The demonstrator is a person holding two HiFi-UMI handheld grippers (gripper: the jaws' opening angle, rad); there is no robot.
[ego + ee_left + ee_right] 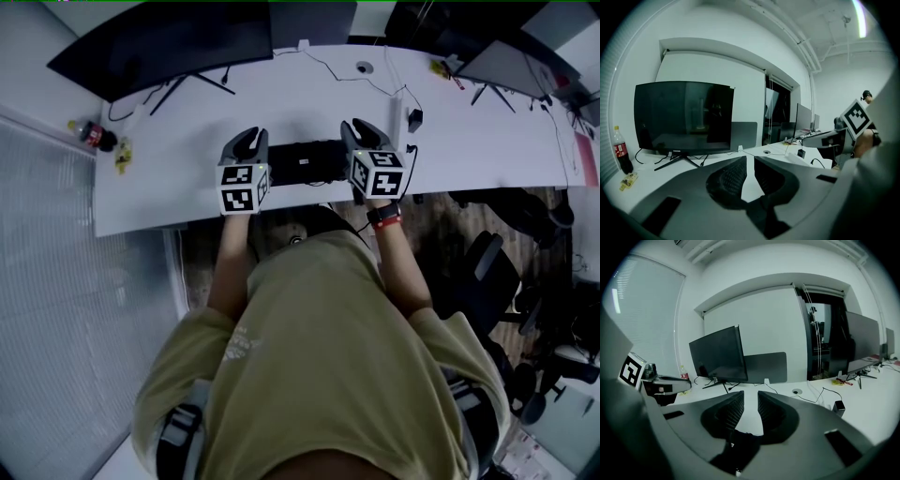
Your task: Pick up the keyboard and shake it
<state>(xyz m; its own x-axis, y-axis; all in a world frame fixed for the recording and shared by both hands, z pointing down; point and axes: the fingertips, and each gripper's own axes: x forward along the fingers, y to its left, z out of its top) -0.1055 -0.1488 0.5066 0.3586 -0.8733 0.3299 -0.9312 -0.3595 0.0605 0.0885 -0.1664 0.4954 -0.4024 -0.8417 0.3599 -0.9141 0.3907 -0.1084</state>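
Note:
A black keyboard (305,161) lies near the front edge of the white desk (178,192), directly ahead of the person. My left gripper (247,139) hovers at its left end and my right gripper (367,129) at its right end. The keyboard shows in neither gripper view. The left gripper (750,163) has only a narrow slit between its jaws, through which bare desk shows. The right gripper (751,398) has a slightly wider gap, also with nothing in it. Each gripper's marker cube shows in the other's view.
A large dark monitor (169,47) stands at the back left, another monitor (516,61) at the back right. A cola bottle (94,136) sits at the desk's left end. Cables and a small black box (414,119) lie right of the keyboard. Office chairs (497,272) stand to the right.

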